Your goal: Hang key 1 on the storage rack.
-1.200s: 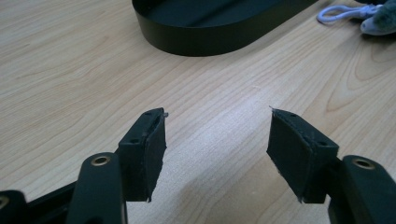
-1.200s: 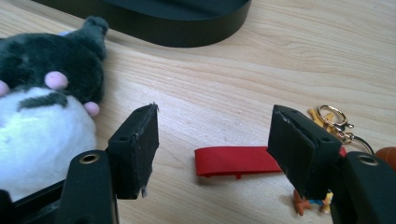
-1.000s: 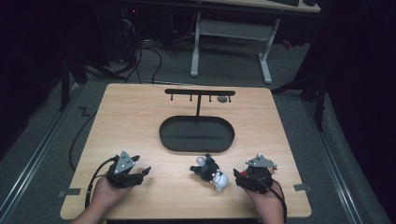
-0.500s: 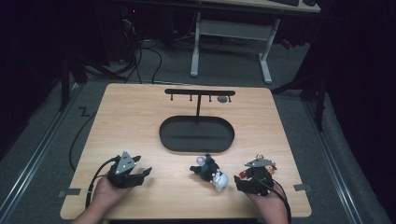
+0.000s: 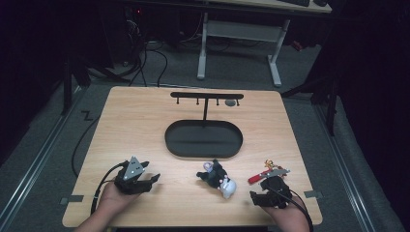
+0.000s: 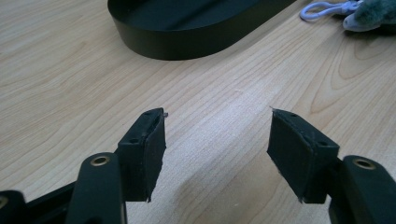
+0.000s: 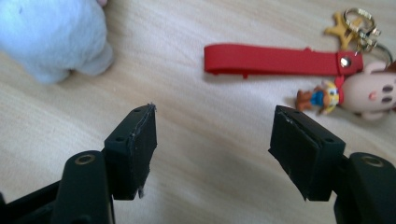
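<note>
My left gripper point(image 5: 152, 179) point(image 6: 217, 112) rests low over the bare wood at the front left, jaws open with nothing between them. My right gripper point(image 5: 257, 194) point(image 7: 215, 108) is at the front right, also open and empty. Just beyond it lies a keychain with a red strap point(image 5: 256, 178) point(image 7: 271, 60), a small cartoon figure point(image 7: 369, 93) and a gold ring point(image 7: 359, 23). Between the two grippers lie a dark plush point(image 5: 212, 173) and a white plush point(image 5: 228, 187) point(image 7: 51, 37), touching each other.
A black oval tray point(image 5: 203, 139) point(image 6: 187, 32) sits mid-table. Behind it a black T-shaped stand point(image 5: 206, 96) carries several hooks, with a small grey thing point(image 5: 231, 102) under its right end. A lilac loop point(image 6: 322, 9) lies by the plush. Table edges are close behind both hands.
My right gripper has drawn back slightly toward the person, so the red strap now lies uncovered in front of it. The left gripper has stayed where it was.
</note>
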The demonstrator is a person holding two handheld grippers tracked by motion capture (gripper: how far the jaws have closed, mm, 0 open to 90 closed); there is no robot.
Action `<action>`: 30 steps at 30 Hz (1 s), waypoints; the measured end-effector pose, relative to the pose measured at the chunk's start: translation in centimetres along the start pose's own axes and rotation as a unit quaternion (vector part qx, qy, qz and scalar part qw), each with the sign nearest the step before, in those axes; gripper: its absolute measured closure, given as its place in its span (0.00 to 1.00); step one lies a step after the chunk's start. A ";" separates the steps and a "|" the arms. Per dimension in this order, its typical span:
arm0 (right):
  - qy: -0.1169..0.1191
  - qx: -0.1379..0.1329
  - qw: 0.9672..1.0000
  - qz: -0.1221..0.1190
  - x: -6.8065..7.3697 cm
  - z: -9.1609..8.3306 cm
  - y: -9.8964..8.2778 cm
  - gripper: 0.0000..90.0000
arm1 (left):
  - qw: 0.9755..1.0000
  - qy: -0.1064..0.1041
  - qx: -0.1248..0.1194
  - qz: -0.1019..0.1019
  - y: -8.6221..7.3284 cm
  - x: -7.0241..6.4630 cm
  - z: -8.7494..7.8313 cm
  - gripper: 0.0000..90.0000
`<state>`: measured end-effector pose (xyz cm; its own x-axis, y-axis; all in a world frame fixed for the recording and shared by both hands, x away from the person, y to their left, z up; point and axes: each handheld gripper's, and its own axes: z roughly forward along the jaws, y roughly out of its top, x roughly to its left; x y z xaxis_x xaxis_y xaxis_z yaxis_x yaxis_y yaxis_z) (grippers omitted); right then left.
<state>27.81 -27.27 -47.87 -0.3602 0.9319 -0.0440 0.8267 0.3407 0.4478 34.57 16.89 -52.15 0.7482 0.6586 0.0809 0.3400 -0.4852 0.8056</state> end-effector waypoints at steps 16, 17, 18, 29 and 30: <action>-0.003 0.048 0.999 0.011 -1.8 -0.6 -0.4 0.40 | 1.000 0.001 0.006 0.007 -0.2 -0.1 -0.2 0.41; -0.001 0.051 0.998 0.022 -2.3 -0.6 -0.2 0.43 | 1.000 0.001 0.006 0.006 -0.3 -0.1 -0.2 0.41; -0.001 0.051 0.998 0.022 -2.3 -0.6 -0.2 0.43 | 1.000 0.001 0.006 0.006 -0.3 -0.1 -0.2 0.41; -0.014 0.067 0.996 0.049 -4.9 -0.5 0.7 0.61 | 1.000 0.001 0.011 0.012 -0.4 -0.2 -0.3 0.41; -0.020 0.069 0.996 0.046 -5.1 -0.4 0.9 0.79 | 1.000 0.001 0.011 0.012 -0.4 -0.2 -0.3 0.41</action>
<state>30.23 -31.76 -46.92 -0.2648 0.9632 -0.0451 0.9080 0.2648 0.3247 34.16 17.13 -52.33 0.7549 0.6480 0.1010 0.3342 -0.5127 0.7908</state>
